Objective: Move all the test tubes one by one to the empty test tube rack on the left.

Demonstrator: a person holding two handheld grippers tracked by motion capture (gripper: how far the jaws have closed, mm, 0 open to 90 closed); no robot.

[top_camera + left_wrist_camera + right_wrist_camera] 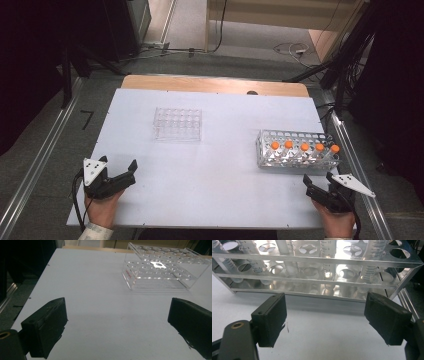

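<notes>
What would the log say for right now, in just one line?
left gripper: open, empty | right gripper: open, empty, near metal rack | orange-capped tubes: five in rack | clear rack: empty

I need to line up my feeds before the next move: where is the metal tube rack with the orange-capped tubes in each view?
High view: the metal tube rack sits at the right of the white table, just ahead of the right gripper.
Left gripper view: not in it; the clear plastic rack is at upper right.
Right gripper view: it spans the top, just beyond the open jaws.
Shared landmark: the white table.
</notes>
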